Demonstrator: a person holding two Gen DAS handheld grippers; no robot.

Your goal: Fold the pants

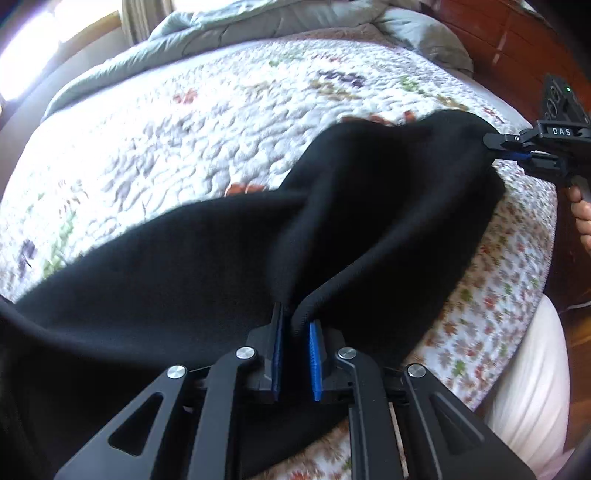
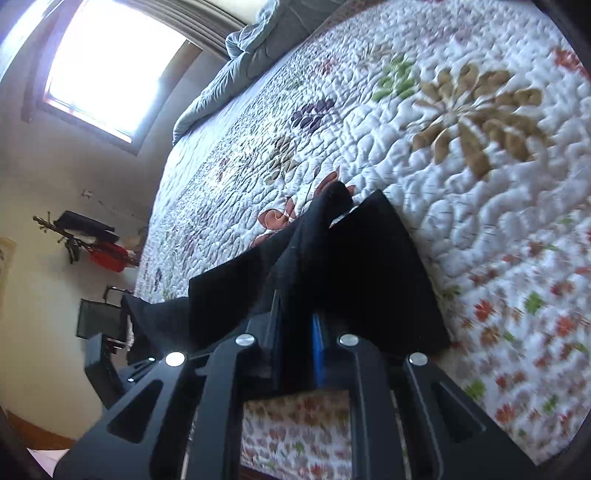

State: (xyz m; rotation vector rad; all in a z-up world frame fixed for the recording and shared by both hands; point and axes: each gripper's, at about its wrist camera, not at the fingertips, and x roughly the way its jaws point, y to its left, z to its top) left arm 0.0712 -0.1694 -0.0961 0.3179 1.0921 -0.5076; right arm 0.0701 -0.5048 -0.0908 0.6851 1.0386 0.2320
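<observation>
Black pants [image 1: 221, 266] hang stretched over a flowered quilt [image 1: 221, 129], held up at two places. My left gripper [image 1: 295, 332] is shut on a thick hemmed edge of the cloth, which is pinched between its blue pads [image 1: 314, 362]. At the right edge of the left wrist view my right gripper [image 1: 493, 149] is shut on the far corner of the cloth, with a person's hand [image 1: 581, 214] on its grip. In the right wrist view the pants [image 2: 351, 266] spread out from my right gripper [image 2: 295, 321] and droop onto the quilt [image 2: 480, 184].
A rumpled grey comforter [image 1: 258, 22] lies along the far side of the bed, also seen as the grey comforter [image 2: 229, 74] under a bright window [image 2: 110, 66]. The white mattress side [image 1: 528, 387] drops off at the right. Wooden furniture [image 1: 517, 37] stands beyond the bed.
</observation>
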